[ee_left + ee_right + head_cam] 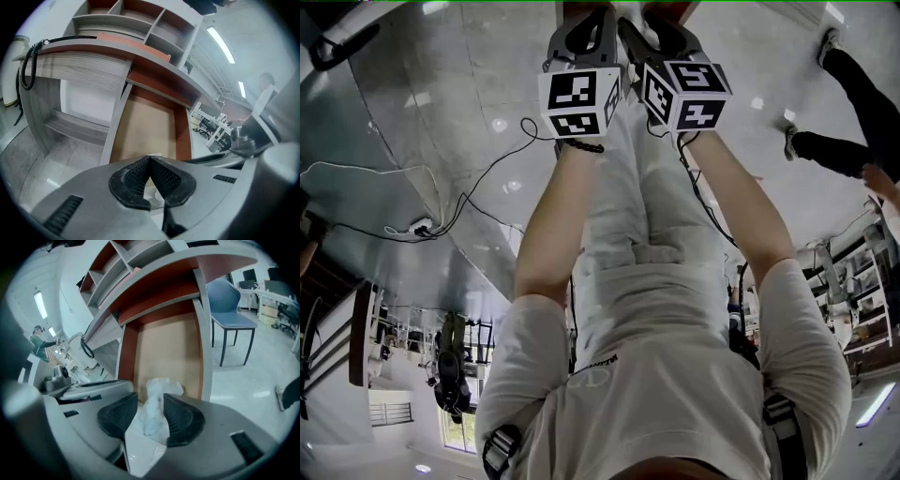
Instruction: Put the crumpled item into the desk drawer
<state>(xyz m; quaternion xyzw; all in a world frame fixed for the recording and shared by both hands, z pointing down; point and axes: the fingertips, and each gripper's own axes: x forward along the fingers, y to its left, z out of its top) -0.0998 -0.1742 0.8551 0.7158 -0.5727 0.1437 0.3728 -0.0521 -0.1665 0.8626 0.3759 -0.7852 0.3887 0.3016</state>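
Note:
A crumpled white tissue (157, 401) sits between the pads of my right gripper (150, 400), just above the front end of the pulled-out desk drawer (166, 345). The jaws stand wide apart. The right pad (180, 420) lies against the tissue and a gap shows at the left pad. My left gripper (150, 161) hovers over the same drawer (147, 124), its pads meeting at the tip with nothing between them. The drawer's tan bottom is bare. In the head view both grippers (581, 42) (661, 42) reach side by side to the top edge, jaws out of sight.
The desk (89, 63) has a shelf unit on top and an open recess below. A coiled black cable (28, 65) hangs at its left end. A blue chair (229, 305) stands right of the drawer. Another person's legs (853, 103) and floor cables (459, 197) are nearby.

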